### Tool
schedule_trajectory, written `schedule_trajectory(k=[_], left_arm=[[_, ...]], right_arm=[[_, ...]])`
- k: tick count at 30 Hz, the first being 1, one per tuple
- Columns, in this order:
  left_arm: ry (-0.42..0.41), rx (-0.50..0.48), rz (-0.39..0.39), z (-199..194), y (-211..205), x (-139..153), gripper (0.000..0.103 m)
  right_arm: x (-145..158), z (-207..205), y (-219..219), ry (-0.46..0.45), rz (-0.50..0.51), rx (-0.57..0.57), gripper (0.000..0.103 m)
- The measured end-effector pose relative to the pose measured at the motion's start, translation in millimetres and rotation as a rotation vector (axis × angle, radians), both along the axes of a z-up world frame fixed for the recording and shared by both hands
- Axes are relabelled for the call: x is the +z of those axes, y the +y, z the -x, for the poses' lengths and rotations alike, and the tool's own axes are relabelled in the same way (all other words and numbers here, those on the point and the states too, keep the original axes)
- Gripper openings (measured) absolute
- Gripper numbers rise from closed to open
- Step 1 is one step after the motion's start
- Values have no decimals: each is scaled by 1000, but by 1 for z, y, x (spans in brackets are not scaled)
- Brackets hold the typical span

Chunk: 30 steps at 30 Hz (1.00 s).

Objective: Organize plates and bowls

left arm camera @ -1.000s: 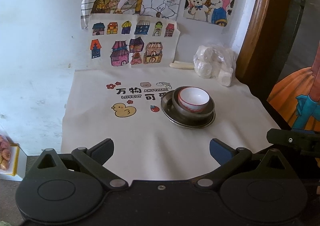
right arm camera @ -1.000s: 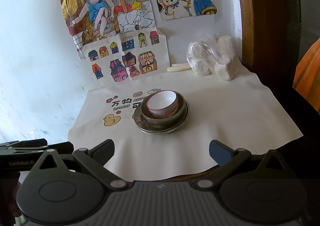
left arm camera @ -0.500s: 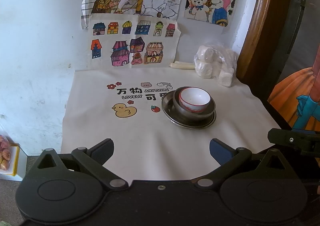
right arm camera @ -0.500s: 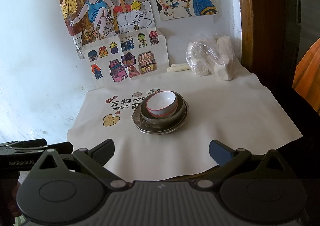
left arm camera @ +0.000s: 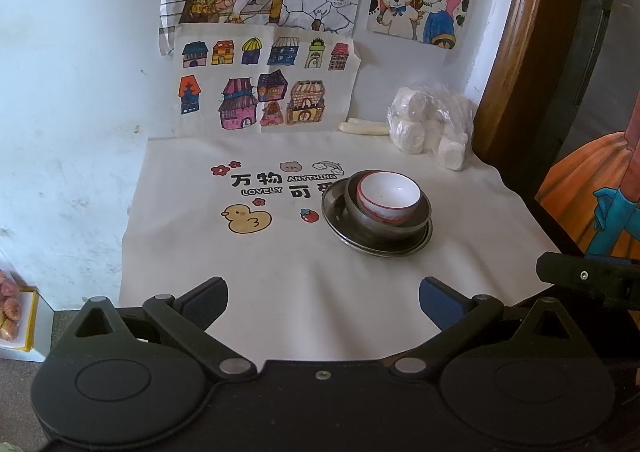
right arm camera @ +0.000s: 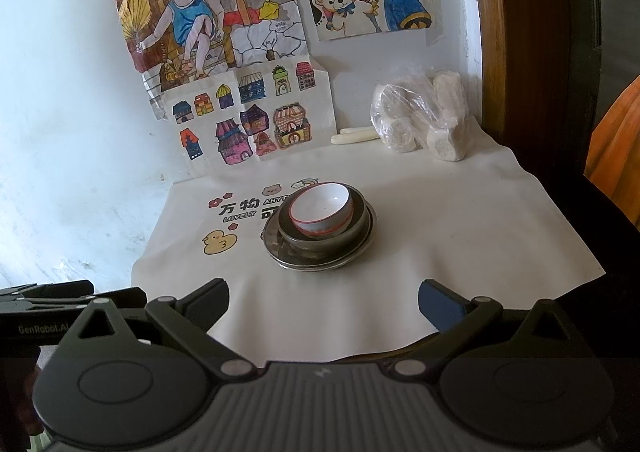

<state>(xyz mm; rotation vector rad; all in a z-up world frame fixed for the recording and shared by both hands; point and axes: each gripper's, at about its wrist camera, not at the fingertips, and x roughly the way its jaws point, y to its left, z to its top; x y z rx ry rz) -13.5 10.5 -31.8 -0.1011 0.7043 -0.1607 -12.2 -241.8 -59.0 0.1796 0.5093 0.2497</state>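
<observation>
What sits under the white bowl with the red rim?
The white bowl sits in a dark metal bowl, which rests on a metal plate on the cloth. Whether more plates lie beneath is hidden.

The white cloth (left arm camera: 280,272) has black words printed on it: "万物", "ANYTHING", "LOVELY" and "可", with more hidden behind the dishes. The left hand-held gripper (right arm camera: 44,328), at the picture's edge, says "GenRobot.AI".

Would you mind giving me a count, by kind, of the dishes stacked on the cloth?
White bowl with red rim: 1
Dark metal bowl: 1, under the white bowl
Metal plate: at least 1 at the bottom; its rim looks layered, so I cannot rule out a second
Total: 3 dishes that I can tell apart, all in one stack
</observation>
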Motion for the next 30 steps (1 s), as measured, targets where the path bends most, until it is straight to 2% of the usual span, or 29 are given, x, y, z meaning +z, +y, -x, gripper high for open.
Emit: schedule_trajectory(k=[30], left_arm=[[10, 0, 8, -9, 5, -5, 102]], right_arm=[[1, -4, 4, 2, 4, 0, 103]])
